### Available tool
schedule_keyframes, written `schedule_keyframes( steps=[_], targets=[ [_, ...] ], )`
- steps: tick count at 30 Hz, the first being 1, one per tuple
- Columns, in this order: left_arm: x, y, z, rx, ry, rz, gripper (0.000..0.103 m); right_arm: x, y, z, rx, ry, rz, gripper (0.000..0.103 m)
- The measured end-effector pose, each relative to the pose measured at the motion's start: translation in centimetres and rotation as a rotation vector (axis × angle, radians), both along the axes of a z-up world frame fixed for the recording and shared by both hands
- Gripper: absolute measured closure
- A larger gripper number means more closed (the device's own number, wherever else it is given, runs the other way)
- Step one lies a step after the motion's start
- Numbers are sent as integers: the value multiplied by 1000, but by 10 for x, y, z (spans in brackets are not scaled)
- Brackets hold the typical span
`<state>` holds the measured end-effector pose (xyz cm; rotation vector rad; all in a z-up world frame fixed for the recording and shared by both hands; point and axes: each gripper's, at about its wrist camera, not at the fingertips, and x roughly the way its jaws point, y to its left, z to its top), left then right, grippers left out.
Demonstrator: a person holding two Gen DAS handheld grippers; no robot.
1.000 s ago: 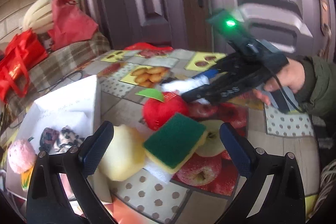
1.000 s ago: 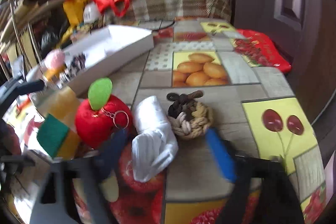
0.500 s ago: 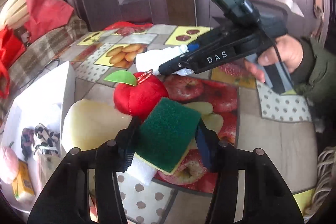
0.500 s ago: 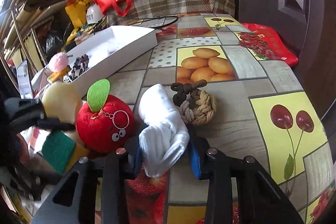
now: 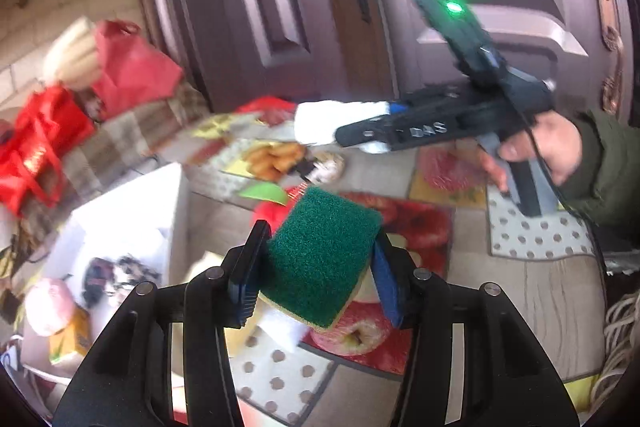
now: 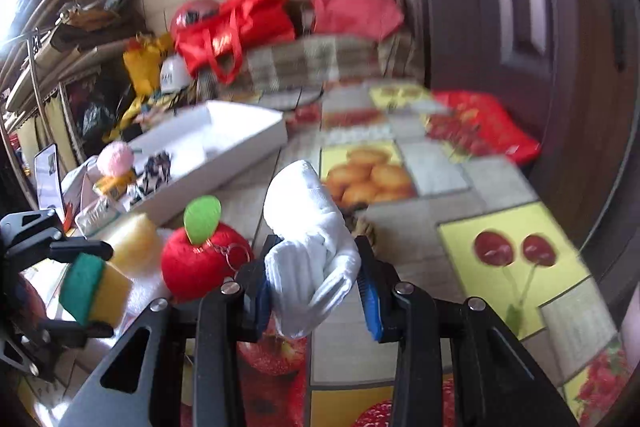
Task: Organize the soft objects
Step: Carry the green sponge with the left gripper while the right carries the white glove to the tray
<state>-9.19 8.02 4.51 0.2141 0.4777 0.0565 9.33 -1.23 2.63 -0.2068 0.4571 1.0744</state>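
My left gripper (image 5: 316, 267) pinches the green-and-yellow sponge (image 5: 320, 259) by its sides, lifted above the table (image 5: 560, 291). My right gripper (image 6: 314, 285) clamps the rolled white sock (image 6: 308, 227) mid-body, also aloft. Both look light and squashy; gentle central grips suit them.

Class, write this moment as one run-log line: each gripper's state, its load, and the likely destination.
left gripper: shut on sponge, lifted | right gripper: shut on white sock, lifted | likely destination: white box
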Motion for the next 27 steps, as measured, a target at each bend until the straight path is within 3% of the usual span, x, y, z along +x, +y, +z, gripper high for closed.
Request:
schedule_keyframes(
  steps=[2, 5, 12, 16, 20, 27],
  targets=[
    [-6, 3, 3, -2, -42, 22, 55, -8, -7, 4, 41, -45, -23, 66],
    [-16, 9, 7, -5, -93, 75, 55, -11, -10, 7, 70, -41, -25, 66],
    [-39, 60, 14, -25, -220, 391, 54, -18, -6, 8, 85, -33, -19, 66],
    [-41, 97, 13, -91, -242, 502, 54, -26, -5, 9, 107, -35, -21, 66],
    [-53, 113, 11, -134, -275, 562, 54, -41, 1, 9, 113, -58, 0, 66],
    [-50, 121, 9, -114, -265, 605, 54, -63, 18, 8, 92, -74, 69, 66]
  ],
)
